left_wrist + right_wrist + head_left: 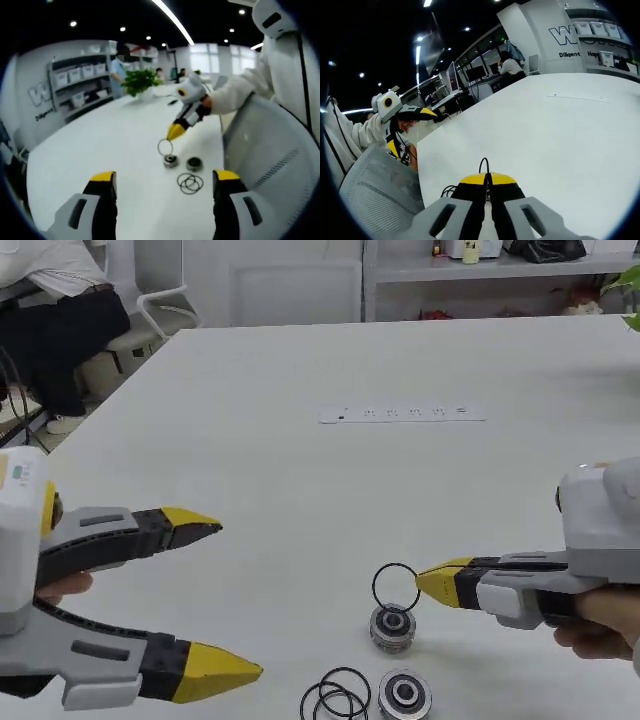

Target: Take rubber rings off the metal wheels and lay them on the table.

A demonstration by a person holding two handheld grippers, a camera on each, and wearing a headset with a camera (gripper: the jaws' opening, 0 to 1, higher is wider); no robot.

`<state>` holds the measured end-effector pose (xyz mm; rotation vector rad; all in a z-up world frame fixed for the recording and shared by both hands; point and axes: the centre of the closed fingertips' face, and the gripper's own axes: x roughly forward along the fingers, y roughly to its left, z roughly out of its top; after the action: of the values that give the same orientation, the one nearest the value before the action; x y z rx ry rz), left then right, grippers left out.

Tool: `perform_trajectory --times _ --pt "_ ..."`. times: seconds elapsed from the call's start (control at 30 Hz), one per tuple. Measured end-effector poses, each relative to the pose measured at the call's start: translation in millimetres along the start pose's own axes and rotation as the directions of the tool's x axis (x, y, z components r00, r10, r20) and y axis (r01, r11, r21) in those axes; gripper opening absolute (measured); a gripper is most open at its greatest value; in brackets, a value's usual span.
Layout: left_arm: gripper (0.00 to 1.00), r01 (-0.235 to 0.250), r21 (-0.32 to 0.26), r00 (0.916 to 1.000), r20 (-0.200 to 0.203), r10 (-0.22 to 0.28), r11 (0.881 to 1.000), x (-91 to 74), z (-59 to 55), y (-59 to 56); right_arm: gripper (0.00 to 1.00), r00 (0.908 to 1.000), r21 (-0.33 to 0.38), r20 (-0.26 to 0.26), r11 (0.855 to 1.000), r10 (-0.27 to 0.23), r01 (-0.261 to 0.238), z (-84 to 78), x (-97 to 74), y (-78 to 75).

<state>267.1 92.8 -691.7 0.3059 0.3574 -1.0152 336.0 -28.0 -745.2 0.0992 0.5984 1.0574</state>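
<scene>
Edge of rubber ring [375, 580] hidden between closed right tongs [418, 581]

Loose rings [335, 695] lie on the table [300, 470] left of the near wheel [404, 693], far wheel [393, 626] behind

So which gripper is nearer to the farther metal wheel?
Right. The right gripper holds a ring just above that wheel; the left gripper is open, well off to its left.
</scene>
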Motion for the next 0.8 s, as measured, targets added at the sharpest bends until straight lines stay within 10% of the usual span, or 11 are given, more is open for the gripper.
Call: perform_trajectory --times 0.8 --pt "0.93 -0.042 -0.105 0.9991 -0.008 0.041 0.994 -26.0 -26.8 -26.6 0.00 0.9974 -0.010 -0.006 0.997 0.072 -0.072 9.9 7.5 30.1"
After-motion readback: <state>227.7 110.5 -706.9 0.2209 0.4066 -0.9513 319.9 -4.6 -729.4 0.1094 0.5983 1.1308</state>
